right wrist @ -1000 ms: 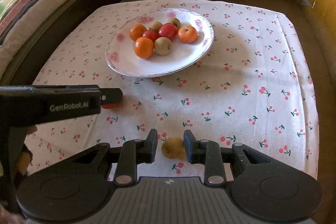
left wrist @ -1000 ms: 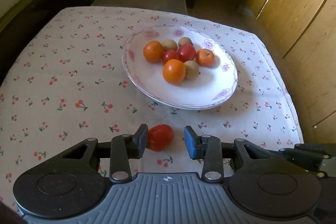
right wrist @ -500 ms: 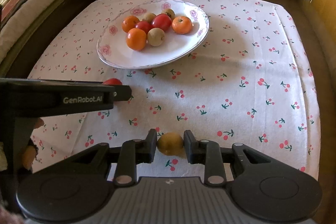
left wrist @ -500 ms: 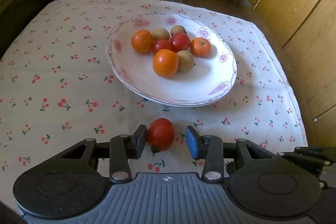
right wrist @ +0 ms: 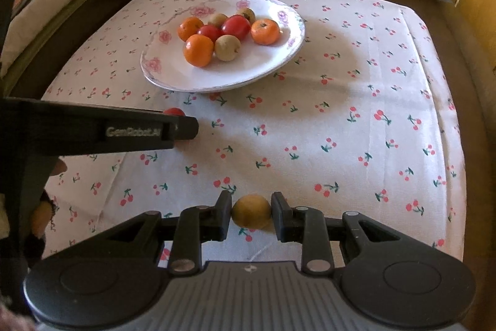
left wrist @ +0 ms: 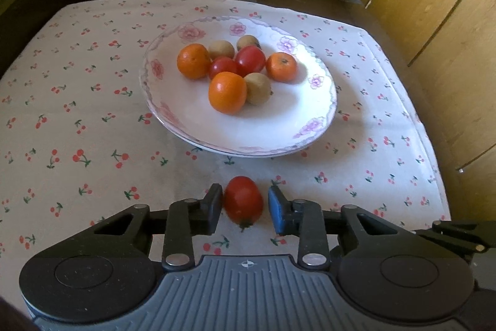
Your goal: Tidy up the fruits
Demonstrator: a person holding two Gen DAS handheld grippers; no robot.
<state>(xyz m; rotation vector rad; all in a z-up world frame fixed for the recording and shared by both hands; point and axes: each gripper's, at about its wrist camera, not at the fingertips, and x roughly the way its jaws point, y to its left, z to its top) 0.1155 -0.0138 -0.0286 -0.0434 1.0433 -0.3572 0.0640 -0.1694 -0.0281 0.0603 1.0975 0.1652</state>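
- Left wrist view: left gripper [left wrist: 245, 208] pointed down at a red tomato [left wrist: 243, 199] lying on the cherry-print cloth [left wrist: 93, 129], just short of the plate [left wrist: 248, 138].
- Jaws have just been closing, with the tomato between them; left pad touching its side, blue right pad just beside the skin with a thin gap visible. Not yet a firm pinch.
- Plate load: 3 oranges [left wrist: 228, 92], 2 tomatoes [left wrist: 249, 59], 3 brown kiwi-like fruits [left wrist: 257, 88], clustered and touching.
- Handling, judged: tomato light, smooth, thin-skinned, easily bruised. Grip across the widest part, stem end toward the camera, with gentle pressure only.
- Right wrist view: right gripper [right wrist: 251, 211] pinching a yellow-brown round fruit [right wrist: 251, 210], both pads pressed on its sides, fruit near the front edge of the cloth.
- Handling, judged: firm, light, round, liable to roll out if gripped off centre; hold at the middle.
- Same view: left gripper seen from the side as a dark bar [right wrist: 102, 132], tomato partly hidden behind its tip.
- Plate well apart from the held fruit, with bare space on its near side.
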